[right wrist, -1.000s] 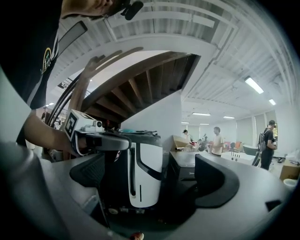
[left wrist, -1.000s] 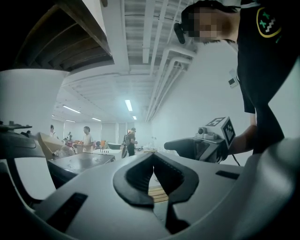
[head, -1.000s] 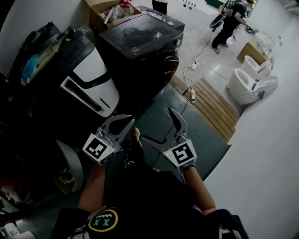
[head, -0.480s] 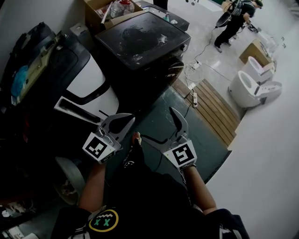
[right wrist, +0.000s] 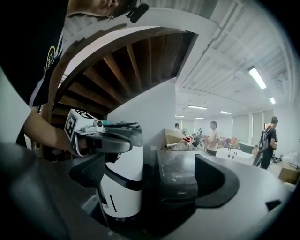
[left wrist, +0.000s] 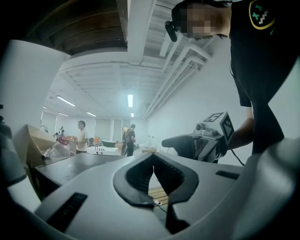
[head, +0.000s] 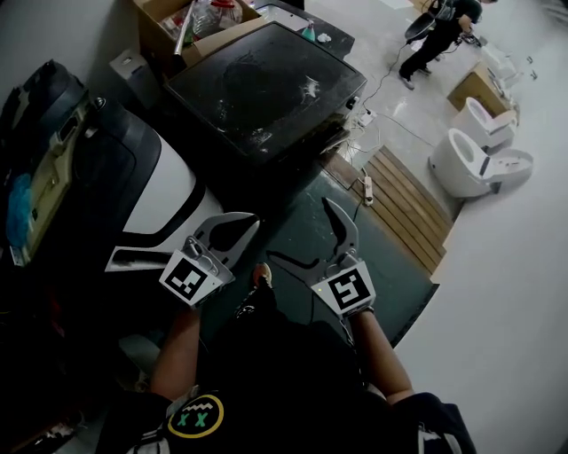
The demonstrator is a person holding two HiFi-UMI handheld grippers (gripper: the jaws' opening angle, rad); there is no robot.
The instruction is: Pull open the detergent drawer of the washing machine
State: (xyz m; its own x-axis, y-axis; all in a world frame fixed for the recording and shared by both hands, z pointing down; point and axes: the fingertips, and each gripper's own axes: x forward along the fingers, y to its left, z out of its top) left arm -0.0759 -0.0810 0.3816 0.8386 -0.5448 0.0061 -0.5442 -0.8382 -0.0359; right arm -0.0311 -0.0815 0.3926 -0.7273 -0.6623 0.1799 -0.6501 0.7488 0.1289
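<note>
The black washing machine (head: 266, 89) stands ahead at the top of the head view, its dusty lid facing me. The right gripper view shows its dark front (right wrist: 177, 183), where I cannot make out the detergent drawer. My left gripper (head: 241, 227) hovers in front of it over the floor, jaws shut on nothing, the pads meeting at the tips (left wrist: 153, 157). To its right my right gripper (head: 302, 235) stands open and empty, its pads far apart (right wrist: 154, 180). Neither gripper touches the machine.
A white and black appliance (head: 160, 195) stands close on the left of the machine. A cardboard box of bottles (head: 169, 22) sits behind. A wooden pallet (head: 404, 199), a power strip (head: 366, 186), toilets (head: 470, 160) and a person (head: 435, 35) are to the right.
The washing machine and the white appliance have grown larger and slid down in the head view as I come closer. Both grippers keep the same pose.
</note>
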